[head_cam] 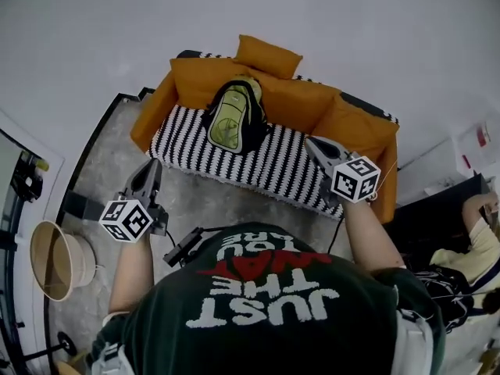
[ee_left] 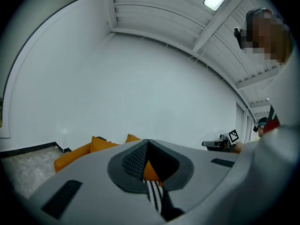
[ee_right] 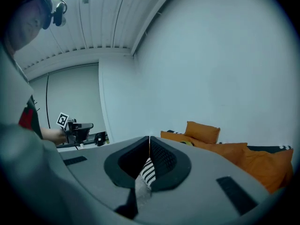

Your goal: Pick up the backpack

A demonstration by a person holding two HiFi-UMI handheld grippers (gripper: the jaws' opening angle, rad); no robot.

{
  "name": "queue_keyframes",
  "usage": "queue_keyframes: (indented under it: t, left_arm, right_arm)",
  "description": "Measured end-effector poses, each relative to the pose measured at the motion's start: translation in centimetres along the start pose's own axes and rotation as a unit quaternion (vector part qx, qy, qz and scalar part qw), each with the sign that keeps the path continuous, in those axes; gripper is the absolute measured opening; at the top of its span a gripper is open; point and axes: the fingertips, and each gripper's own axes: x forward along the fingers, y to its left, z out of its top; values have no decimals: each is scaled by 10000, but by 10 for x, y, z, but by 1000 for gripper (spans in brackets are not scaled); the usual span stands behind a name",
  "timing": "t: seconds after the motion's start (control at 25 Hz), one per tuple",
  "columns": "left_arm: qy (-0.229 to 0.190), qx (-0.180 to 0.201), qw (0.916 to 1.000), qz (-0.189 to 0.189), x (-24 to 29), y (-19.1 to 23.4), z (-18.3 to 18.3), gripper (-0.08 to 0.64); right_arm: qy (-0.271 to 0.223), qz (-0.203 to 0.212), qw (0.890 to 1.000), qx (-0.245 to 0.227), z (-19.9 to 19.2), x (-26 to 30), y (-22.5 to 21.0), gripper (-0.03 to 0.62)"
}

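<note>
- Backpack [head_cam: 233, 118] leans upright on the sofa [head_cam: 281, 170] (against orange cushions [head_cam: 297, 100]).
- Left gripper [head_cam: 153, 165]: jaws together, holding nothing.
- Right gripper [head_cam: 311, 141]: jaws together too, holding nothing.

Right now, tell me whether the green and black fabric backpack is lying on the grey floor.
No, the backpack rests on the black-and-white striped seat of the orange sofa, propped against its back cushions.

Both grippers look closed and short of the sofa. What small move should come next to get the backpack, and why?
Probably open the right gripper as it nears the backpack. Its jaws are together and empty, as are those of the left gripper. The backpack leans untouched on the sofa, out of reach of both grippers.
</note>
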Motion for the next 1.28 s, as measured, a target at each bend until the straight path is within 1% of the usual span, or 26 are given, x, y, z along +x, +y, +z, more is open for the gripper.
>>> queue_keyframes:
  t: [0.16, 0.28, 0.4, 0.64, 0.76, 0.84, 0.92, 0.96, 1.04, 1.08, 1.12, 1.2, 1.28]
  left_arm:
    - [27, -130, 9999, -59, 41, 39, 11, 0]
    - [94, -176, 9998, -71, 67, 56, 9, 0]
    - [152, -178, 9997, -4, 97, 70, 7, 0]
    - [61, -100, 9996, 244, 176, 69, 11, 0]
    - [-27, -338, 9981, 519, 210, 68, 9, 0]
    - [-53, -527, 9959, 728, 229, 71, 6, 0]
    - [-39, -598, 9946, 852, 249, 74, 1, 0]
    - [5, -616, 9941, 888, 257, 75, -4, 0]
    - [159, -634, 9934, 938, 267, 78, -19, 0]
    - [246, -642, 9931, 951, 269, 81, -27, 0]
    - [323, -657, 9927, 958, 272, 85, -35, 0]
    - [406, -703, 9921, 952, 278, 97, -51, 0]
    - [450, -762, 9920, 906, 285, 112, -67, 0]
  right_arm:
    - [80, -89, 9999, 23, 13, 48, -21, 29]
    - [186, -124, 9997, 69, 16, 77, -42, 29]
    - [261, -54, 9996, 125, 18, 107, -69, 31]
    - [431, 379, 9983, 119, 24, 172, -141, 31]
    - [678, 647, 9956, 58, 23, 205, -174, 31]
    - [874, 813, 9928, -115, 21, 230, -193, 32]
    - [1079, 933, 9892, -340, 18, 259, -210, 35]
    - [1201, 990, 9869, -435, 14, 275, -217, 52]
    - [1477, 1109, 9810, -591, 1, 306, -223, 170]
    - [1617, 1146, 9778, -682, -8, 323, -224, 213]
    - [1743, 1152, 9746, -801, -17, 340, -224, 242]
    - [1923, 1095, 9689, -1109, -36, 377, -225, 270]
    - [2056, 1003, 9637, -1377, -56, 413, -227, 282]
